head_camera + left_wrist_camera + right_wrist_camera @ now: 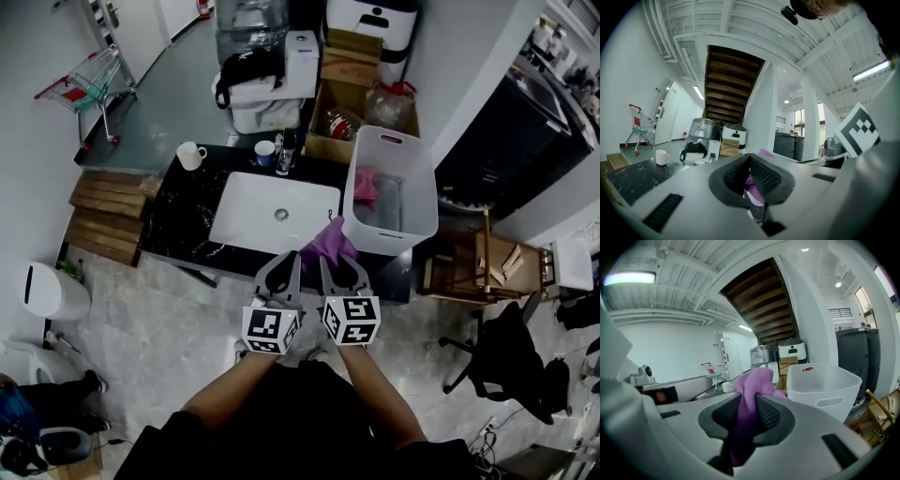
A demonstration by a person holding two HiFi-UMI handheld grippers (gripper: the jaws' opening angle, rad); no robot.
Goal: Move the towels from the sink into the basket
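Between jaws of right hand-held gripper [746, 405], purple towel [753, 380], lower end unseen.

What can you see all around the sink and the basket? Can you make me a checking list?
Surface: black counter with a white sink set in it; no towel seen in the sink.
Job's things: purple towel held up just in front of the white basket; a pink towel already lies inside the basket.
Clutter: white mug and blue cup at the counter's back edge.
Grippers: left gripper and right gripper side by side, both with jaws shut on the purple towel.
Cables: nothing seen on the counter.
Surroundings: shopping cart, cardboard boxes, black office chair.
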